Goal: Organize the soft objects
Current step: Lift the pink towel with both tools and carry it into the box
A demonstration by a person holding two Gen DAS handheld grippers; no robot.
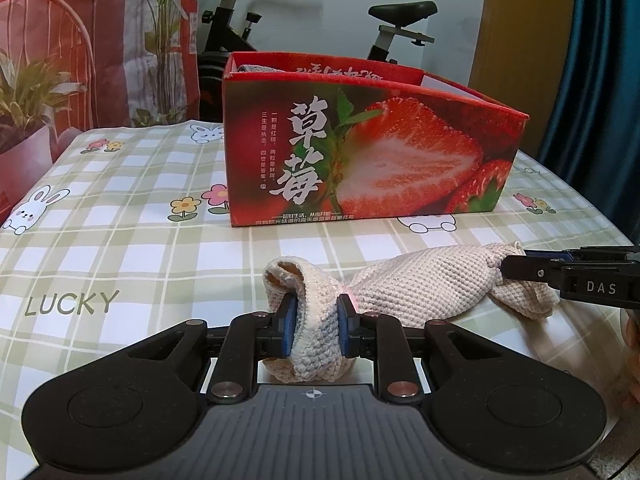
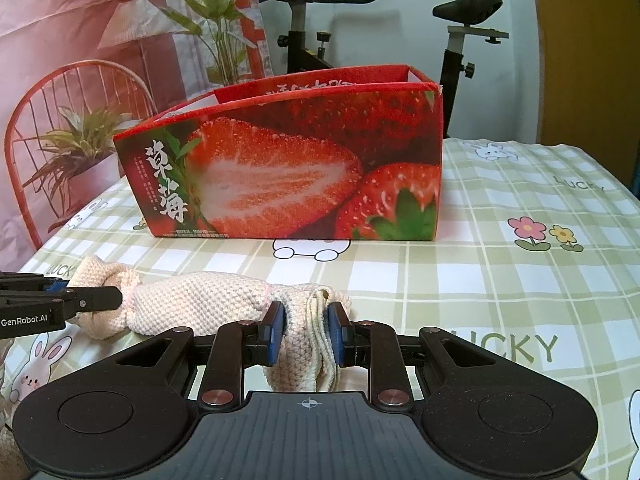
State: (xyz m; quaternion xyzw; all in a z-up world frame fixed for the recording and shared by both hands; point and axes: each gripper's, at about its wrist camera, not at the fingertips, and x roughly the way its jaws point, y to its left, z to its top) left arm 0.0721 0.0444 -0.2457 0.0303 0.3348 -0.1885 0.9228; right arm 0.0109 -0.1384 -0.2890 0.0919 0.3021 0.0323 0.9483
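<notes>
Glossy checked tablecloth (image 1: 120,248) (exercise bike (image 1: 304,20) behind) carrying strawberry carton (image 1: 360,152); left gripper (image 1: 316,326) and right gripper (image 2: 306,330) both pinching knitted cream cloth (image 1: 432,284).

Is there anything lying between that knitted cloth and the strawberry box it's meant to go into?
Nothing visible. The left gripper and right gripper each pinch an end of the knitted cloth; only bare tablecloth lies between it and the strawberry box. The box's near wall must be cleared.

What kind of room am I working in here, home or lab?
Most likely a home living space: an exercise bike stands behind the table, which wears a bunny-print checked tablecloth, and a strawberry gift box sits on it. A curtain hangs at right.
</notes>
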